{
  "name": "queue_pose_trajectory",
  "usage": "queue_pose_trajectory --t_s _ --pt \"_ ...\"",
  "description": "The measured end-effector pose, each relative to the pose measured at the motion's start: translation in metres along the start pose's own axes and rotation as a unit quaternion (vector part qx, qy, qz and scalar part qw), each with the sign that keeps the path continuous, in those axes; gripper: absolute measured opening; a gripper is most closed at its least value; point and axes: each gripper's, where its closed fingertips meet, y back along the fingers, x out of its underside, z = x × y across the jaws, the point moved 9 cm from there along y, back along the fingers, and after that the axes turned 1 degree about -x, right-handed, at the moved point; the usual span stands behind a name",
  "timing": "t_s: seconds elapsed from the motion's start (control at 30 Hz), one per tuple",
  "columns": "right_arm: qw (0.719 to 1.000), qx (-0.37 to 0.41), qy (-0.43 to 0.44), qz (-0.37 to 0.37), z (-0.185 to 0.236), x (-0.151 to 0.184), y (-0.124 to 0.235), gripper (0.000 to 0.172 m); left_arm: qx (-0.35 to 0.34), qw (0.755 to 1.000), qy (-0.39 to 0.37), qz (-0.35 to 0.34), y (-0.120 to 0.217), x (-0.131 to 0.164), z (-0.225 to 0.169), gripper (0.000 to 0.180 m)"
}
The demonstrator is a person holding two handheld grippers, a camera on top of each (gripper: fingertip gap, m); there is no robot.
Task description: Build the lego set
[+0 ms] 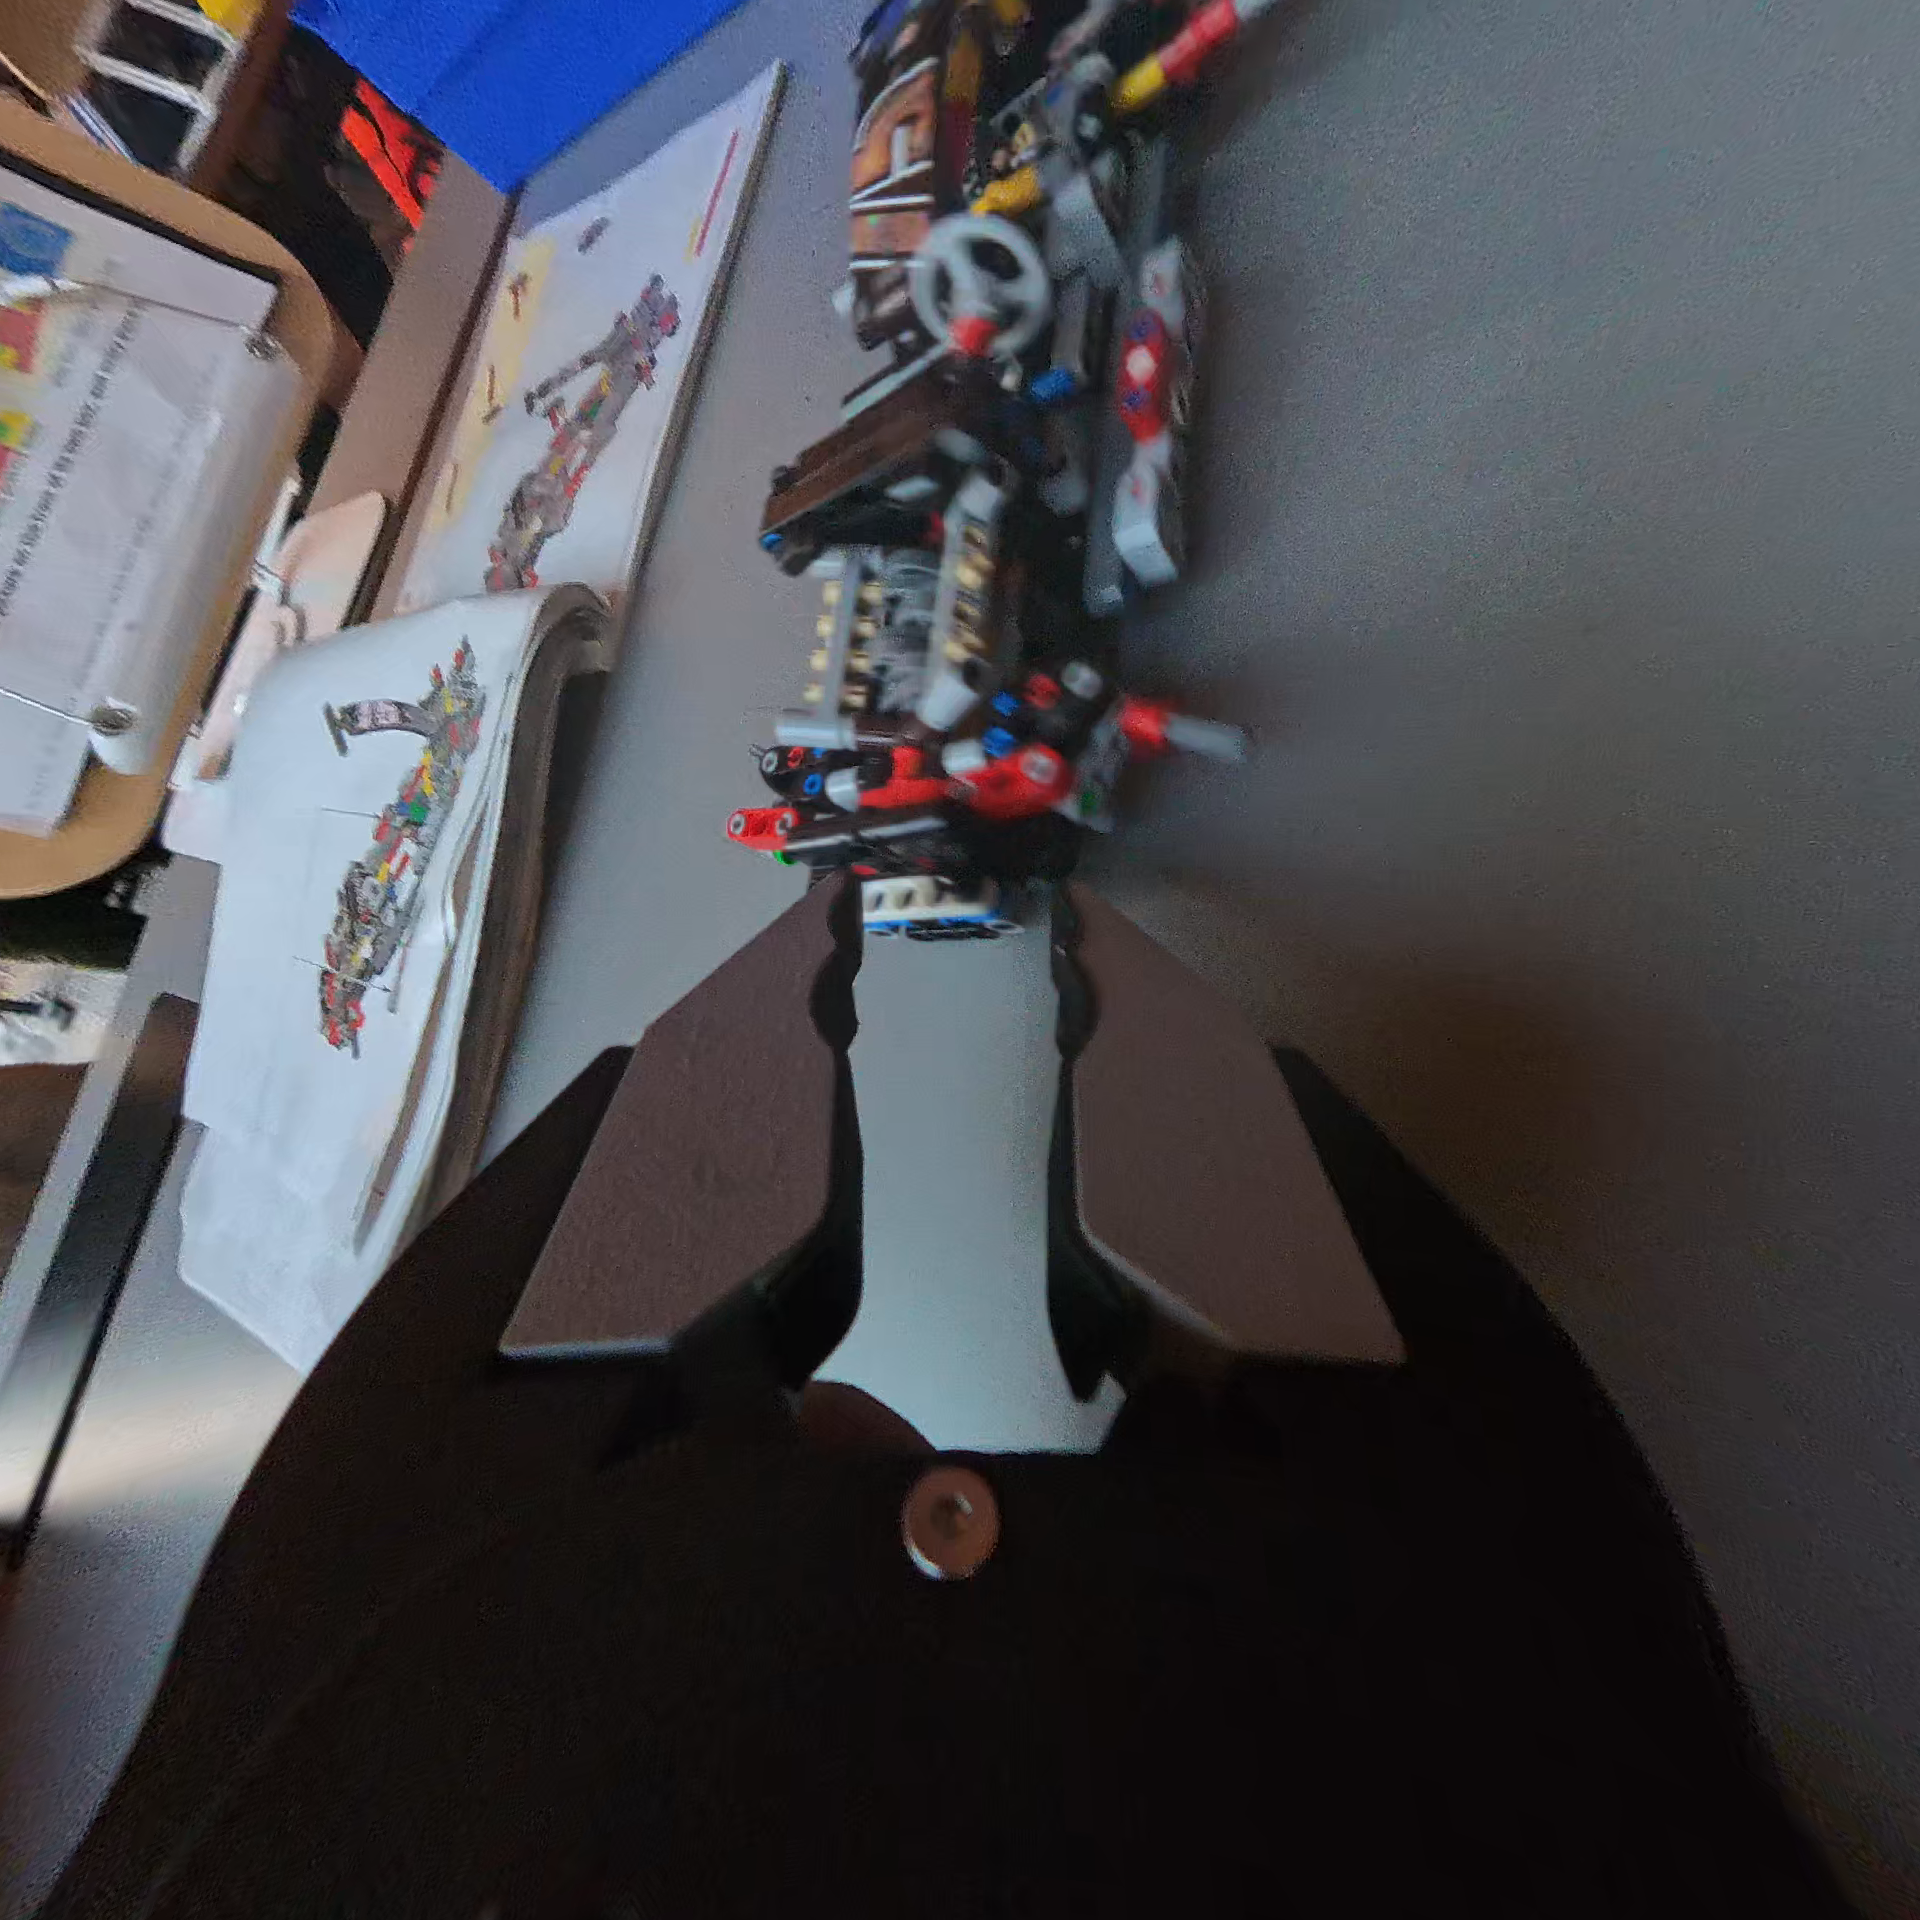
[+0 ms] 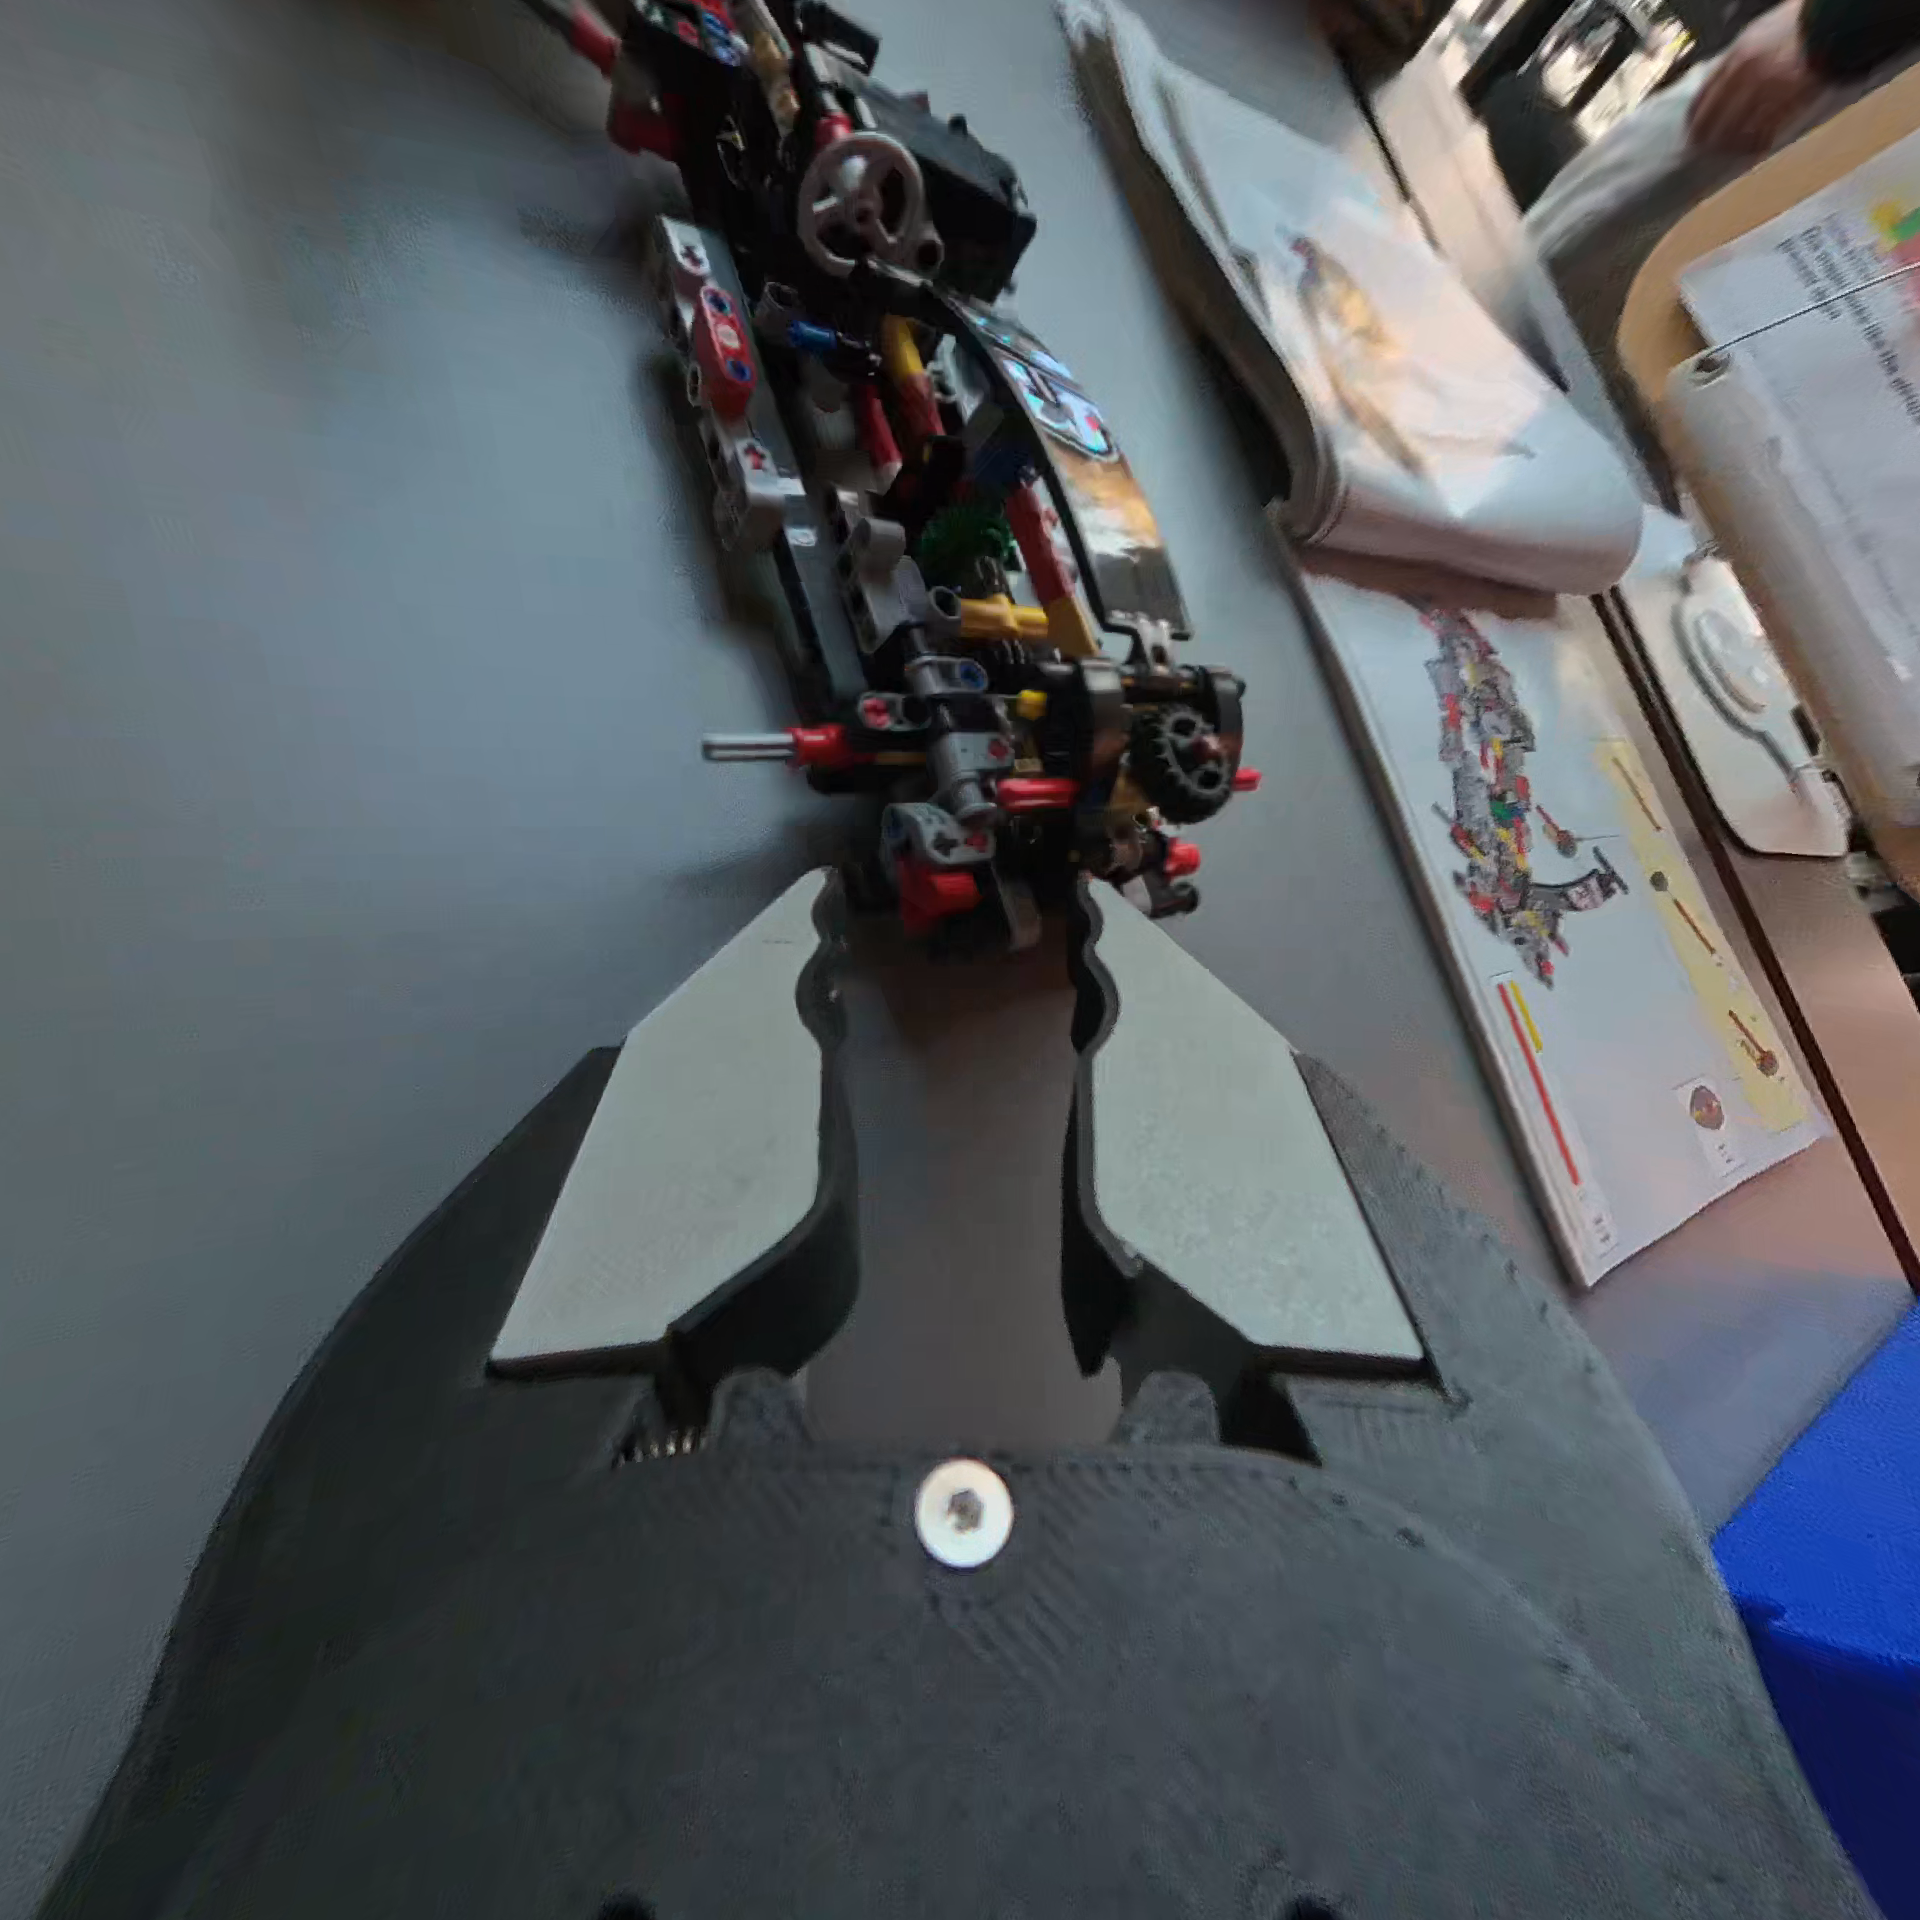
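We see a long brick-built model [image 1: 977, 582] lying lengthwise on the grey bench [image 1: 1558, 727], with one gripper at each of its ends. The left gripper [image 1: 951, 914] has its jaws partly open around the white-and-blue block at the model's near end; the block sits between the fingertips, but the blur keeps us from telling whether the pads press on it. In the right wrist view the right gripper [image 2: 956, 914] also stands partly open, its fingertips flanking the black-and-red end of the same model [image 2: 935, 520]; the right fingertip [image 2: 1091, 935] looks close against the parts, while a sliver of space shows by the left one, so we cannot tell if it grips. A grey axle with a red bush [image 2: 769, 746] sticks out sideways from the model toward the open bench [image 2: 312, 623], which stretches wide and bare on that side. On the other side room is tighter: an open instruction booklet [image 2: 1538, 935] lies flat just beside the model, its thick curled half [image 2: 1403, 416] rising higher, and the bench edge runs right behind it. Beyond that edge stand a brown board with a clipped paper sheet [image 1: 114, 436] and something blue [image 2: 1829, 1558].
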Motion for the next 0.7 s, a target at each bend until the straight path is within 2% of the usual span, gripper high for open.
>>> queue_pose_trajectory --t_s 0.1,0.2,0.37,0.43,0.53,0.63,0.7 --pt "0.999 0.015 0.013 0.034 0.008 0.004 0.009 0.037 0.000 1.000 0.016 -0.001 0.011 -0.003 -0.002 0.035" --pt "0.994 0.083 0.001 0.076 0.003 0.008 0.025 0.036 -0.015 0.999 0.047 -0.011 0.030 -0.007 0.002 0.048" --pt "0.956 0.216 -0.061 0.187 -0.011 0.017 0.040 0.035 -0.067 0.990 0.117 0.049 0.041 -0.001 0.002 0.056" --pt "0.948 0.241 -0.073 0.194 -0.015 0.016 0.041 0.034 -0.080 0.986 0.130 0.067 0.040 -0.001 -0.002 0.060" --pt "0.941 0.261 -0.091 0.196 -0.019 0.015 0.040 0.031 -0.131 0.975 0.148 0.103 0.036 0.002 -0.002 0.055" --pt "0.930 0.291 -0.112 0.193 -0.028 0.019 0.040 0.030 -0.230 0.947 0.158 0.159 0.027 0.011 0.005 0.055" --pt "0.928 0.292 -0.146 0.179 -0.033 0.023 0.038 0.031 -0.243 0.937 0.187 0.169 0.020 0.015 0.007 0.058"
